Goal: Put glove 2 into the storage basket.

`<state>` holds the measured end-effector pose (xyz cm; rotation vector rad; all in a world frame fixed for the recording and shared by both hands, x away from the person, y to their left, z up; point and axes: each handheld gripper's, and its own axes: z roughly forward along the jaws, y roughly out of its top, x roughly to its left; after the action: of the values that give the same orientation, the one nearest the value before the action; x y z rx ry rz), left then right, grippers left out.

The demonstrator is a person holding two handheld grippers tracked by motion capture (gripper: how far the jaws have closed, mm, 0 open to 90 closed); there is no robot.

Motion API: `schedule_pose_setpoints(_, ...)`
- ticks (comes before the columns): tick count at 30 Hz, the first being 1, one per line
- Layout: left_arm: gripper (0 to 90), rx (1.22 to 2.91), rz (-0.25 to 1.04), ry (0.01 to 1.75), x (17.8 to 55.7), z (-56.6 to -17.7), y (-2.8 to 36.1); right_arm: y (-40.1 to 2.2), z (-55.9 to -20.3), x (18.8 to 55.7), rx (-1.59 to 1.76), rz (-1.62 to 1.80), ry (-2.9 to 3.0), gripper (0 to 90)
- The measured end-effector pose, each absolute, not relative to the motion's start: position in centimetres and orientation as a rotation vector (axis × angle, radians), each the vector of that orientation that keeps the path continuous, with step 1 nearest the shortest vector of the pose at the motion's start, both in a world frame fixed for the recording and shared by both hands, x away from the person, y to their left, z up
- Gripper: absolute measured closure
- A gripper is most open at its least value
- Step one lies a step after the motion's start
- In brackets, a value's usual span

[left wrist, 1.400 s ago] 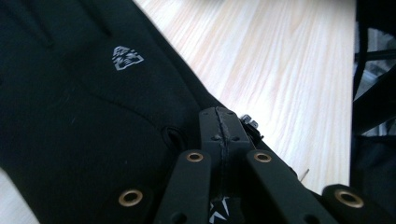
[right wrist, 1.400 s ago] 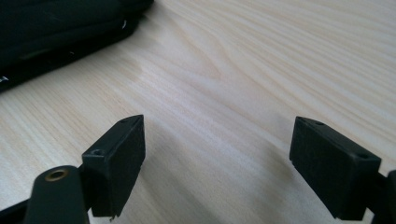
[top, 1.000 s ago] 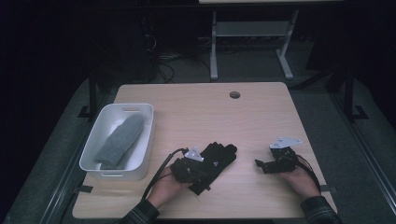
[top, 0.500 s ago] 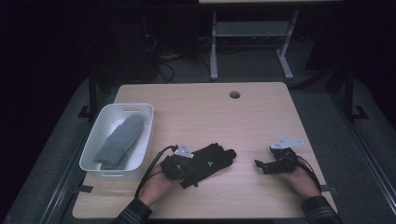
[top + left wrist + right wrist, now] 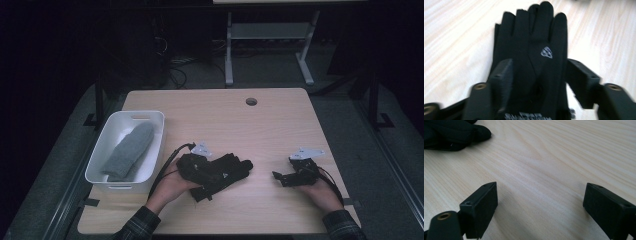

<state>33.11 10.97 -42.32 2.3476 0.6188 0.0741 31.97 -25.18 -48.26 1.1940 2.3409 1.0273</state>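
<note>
To the left of the left tongs [image 5: 227, 172], a white bin [image 5: 152, 120] already holds a grey mitten [image 5: 128, 151], so that part looks done. The left tongs straddle a black glove [image 5: 534, 55] lying flat on the desk [image 5: 280, 125], jaws apart and not clamped. Well to the right, the right tongs [image 5: 540, 202] gape wide, empty.

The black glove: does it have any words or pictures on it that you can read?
Small grey logo on the black glove, a shield-like badge: a picture, no letters to read.
Grey lettering at the glove's cuff, between the left gripper's open jaws: cut off and too blurred to read.
No other writing shows.
</note>
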Motion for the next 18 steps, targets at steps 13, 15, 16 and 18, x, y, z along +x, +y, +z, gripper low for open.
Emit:
schedule_pose_setpoints(13,17.5,2.395,0.117,0.582,34.8,-44.1,9.7,-25.2,-48.2,32.0,1.199,1.027,2.342,12.1)
schedule_pose_setpoints(15,17.0,2.416,0.126,0.581,34.8,-44.5,9.5,-25.2,-48.2,32.0,1.199,1.027,2.342,12.1)
schedule_pose_setpoints(16,17.0,2.429,0.127,0.578,34.8,-44.7,9.3,-25.2,-48.2,32.0,1.196,1.026,2.342,12.2)
schedule_pose_setpoints(18,16.9,2.43,0.121,0.588,34.8,-45.2,9.1,-25.2,-48.2,32.0,1.195,1.026,2.342,12.2)
